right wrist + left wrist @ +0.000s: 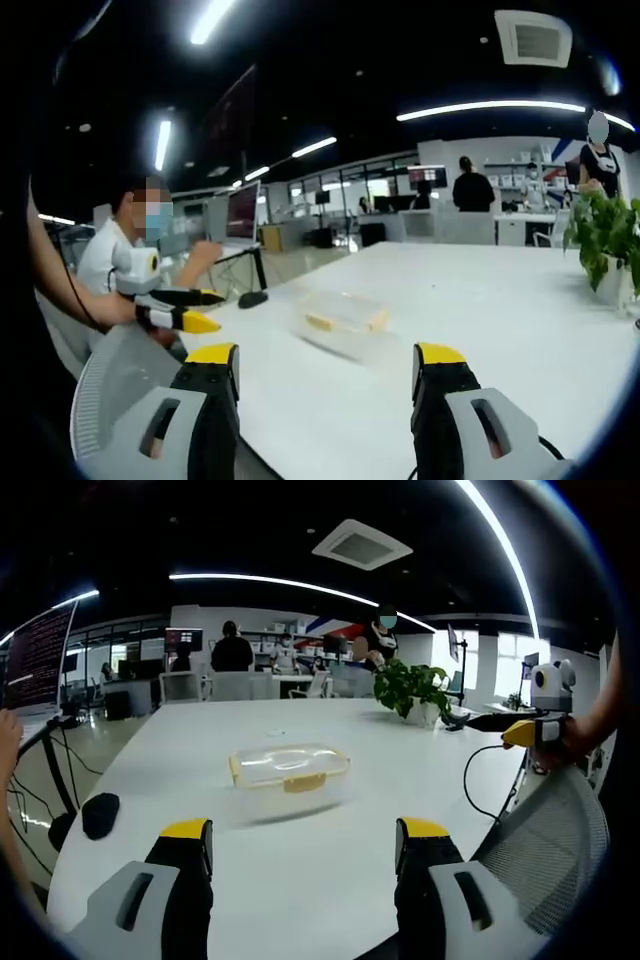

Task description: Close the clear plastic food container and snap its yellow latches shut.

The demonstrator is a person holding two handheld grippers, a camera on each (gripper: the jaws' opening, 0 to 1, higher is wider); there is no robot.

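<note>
Left gripper (302, 848) at 6 o'clock in its own view, jaws spread wide, holding nothing, right gripper (325, 373) likewise at 6 o'clock, jaws apart, empty

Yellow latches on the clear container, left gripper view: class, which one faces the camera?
The latch on the food container's near long side, midway along it. The other visible latch sits at the container's left end, turned sideways to the camera.

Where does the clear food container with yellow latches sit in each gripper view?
Left gripper view: the container sits on the white table, just left of centre, beyond the open jaws.
Right gripper view: the container lies near centre, blurred, between and beyond the jaws.
Shared landmark: the potted plant.
</note>
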